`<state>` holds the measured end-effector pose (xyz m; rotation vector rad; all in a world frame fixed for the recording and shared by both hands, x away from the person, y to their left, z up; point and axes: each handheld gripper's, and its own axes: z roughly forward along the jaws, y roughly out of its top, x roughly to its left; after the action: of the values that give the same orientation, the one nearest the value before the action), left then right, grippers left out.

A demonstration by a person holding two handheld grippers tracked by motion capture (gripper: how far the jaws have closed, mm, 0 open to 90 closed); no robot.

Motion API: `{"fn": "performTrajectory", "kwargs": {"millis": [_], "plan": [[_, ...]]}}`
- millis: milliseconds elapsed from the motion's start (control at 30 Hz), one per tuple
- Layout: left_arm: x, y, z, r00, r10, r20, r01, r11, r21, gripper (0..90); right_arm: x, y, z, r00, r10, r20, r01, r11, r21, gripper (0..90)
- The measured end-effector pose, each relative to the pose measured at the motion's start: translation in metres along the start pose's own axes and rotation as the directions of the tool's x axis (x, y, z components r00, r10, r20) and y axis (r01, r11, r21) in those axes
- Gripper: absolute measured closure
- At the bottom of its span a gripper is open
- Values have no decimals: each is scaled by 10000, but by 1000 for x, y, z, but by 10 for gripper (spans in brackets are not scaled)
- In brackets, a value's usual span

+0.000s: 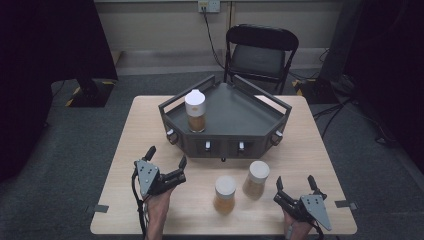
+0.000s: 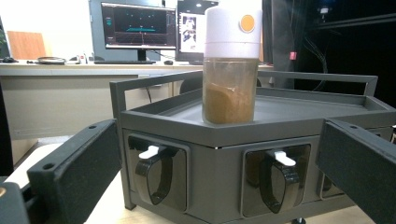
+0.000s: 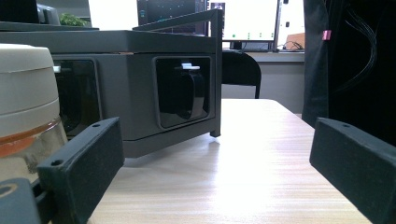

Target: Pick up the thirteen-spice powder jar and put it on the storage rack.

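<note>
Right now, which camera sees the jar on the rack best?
The left gripper view: the jar stands close, its white cap and brown powder clear. The high view shows it small on the rack.

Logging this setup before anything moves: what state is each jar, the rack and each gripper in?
Jar on rack: upright, lidded, part-filled with brown powder.
Two table jars: upright, lidded.
Grey rack: on table.
Left gripper: open, empty.
Right gripper: open, empty.

A white-capped jar [image 2: 231,65] of brown powder stands upper centre on the grey rack [image 2: 299,119]. Two black fingers [image 2: 77,175] rise wide apart at the lower corners. Monitors [image 2: 135,28] sit upper left.
</note>
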<state>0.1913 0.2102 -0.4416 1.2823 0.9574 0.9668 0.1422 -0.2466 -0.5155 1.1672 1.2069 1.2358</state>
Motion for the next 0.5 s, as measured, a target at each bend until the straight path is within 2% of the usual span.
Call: {"fn": "performTrajectory", "kwargs": {"millis": [233, 500], "plan": [[3, -11, -5, 9998, -158, -145, 158, 9999, 7, 1, 0, 0, 0, 10000, 0, -1, 0, 10000, -1, 14], [-2, -25, -11, 9990, -3, -452, 2, 10000, -35, 3, 0, 0, 0, 10000, -5, 2, 5, 10000, 0, 14]]}}
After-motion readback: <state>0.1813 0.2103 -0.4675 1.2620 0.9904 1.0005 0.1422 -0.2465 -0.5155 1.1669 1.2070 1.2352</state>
